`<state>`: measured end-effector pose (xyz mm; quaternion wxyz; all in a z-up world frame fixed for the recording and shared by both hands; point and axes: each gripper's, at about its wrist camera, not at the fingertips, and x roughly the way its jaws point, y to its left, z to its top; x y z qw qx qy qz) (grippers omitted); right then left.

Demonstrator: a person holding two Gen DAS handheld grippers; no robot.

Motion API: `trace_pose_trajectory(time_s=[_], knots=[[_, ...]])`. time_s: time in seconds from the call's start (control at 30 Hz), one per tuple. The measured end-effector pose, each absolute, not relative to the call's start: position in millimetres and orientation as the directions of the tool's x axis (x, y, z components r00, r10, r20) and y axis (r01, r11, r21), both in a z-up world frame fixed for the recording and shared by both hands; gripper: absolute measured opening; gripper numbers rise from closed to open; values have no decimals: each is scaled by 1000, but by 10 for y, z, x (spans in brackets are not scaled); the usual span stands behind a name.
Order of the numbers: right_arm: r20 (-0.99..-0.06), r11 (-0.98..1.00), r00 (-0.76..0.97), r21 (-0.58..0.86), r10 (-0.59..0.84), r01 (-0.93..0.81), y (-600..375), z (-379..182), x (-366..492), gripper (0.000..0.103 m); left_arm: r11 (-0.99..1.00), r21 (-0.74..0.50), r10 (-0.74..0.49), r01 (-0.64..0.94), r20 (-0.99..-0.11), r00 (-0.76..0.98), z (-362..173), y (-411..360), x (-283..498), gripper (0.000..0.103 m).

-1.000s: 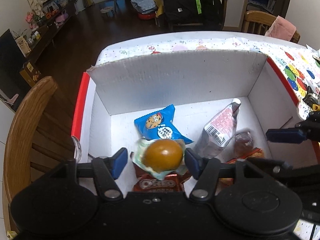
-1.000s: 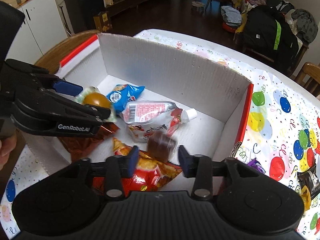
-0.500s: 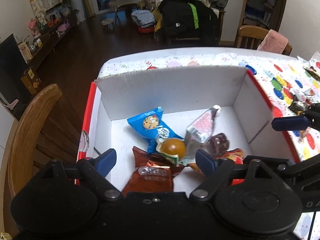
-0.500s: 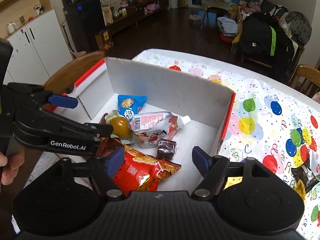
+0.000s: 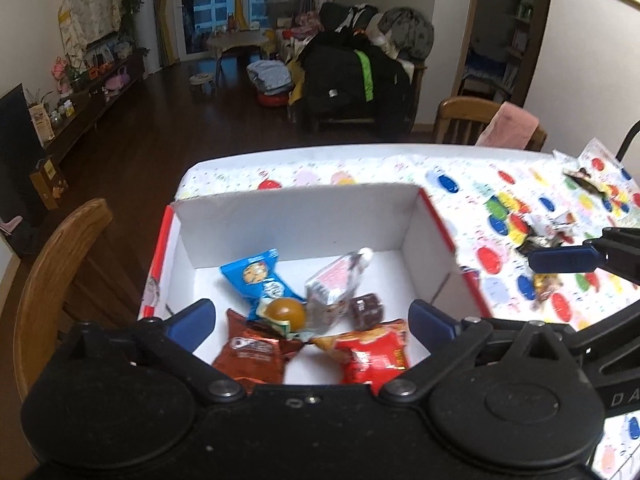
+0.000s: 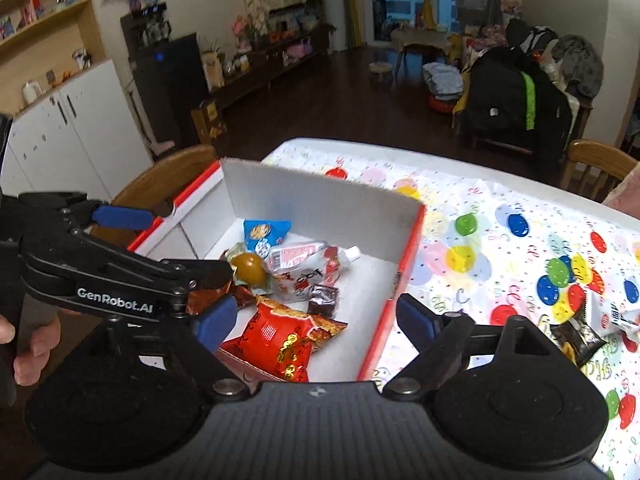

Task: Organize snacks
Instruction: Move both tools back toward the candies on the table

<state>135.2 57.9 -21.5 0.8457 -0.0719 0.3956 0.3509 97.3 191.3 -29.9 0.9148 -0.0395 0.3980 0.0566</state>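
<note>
While the worktop [image 6: 500, 208] under its balloon-print cloth fills the right side, a white cardboard box [image 5: 304, 220] with red edges sits at its left end. Both the left hand-held gripper [image 5: 312, 316] and right hand-held gripper [image 6: 316, 320] hover above it, fingers spread wide, holding nothing. Inside lie a red snack bag [image 6: 288, 336], a spouted pouch [image 6: 304, 268], a blue cookie packet [image 5: 256, 280], a brown Oreo pack [image 5: 256, 356], a wrapped golden ball [image 5: 286, 312] (possibly an egg) and a small dark candy [image 6: 324, 298].

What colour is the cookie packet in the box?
Blue, with a cookie picture. The cookie packet shows best in the left wrist view.
</note>
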Motion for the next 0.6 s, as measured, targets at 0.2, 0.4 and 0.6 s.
trace_pose_trajectory(time_s=[0.2,0.4,0.6], knots=[[-673,759,487,175,557,-627,217,-113,1273,103,988,-48,71,-144,-694,717,-154,1728,882,103],[-637,785,537,184,553,-591,-185,-56,1237,103,987,-80,53,-138,-650,758,-51,1455,829,103],[-615,815,590,157,523,-558,-642,-54,1237,103,992,-63,47,-110,-619,784,-32,1051,888,103]])
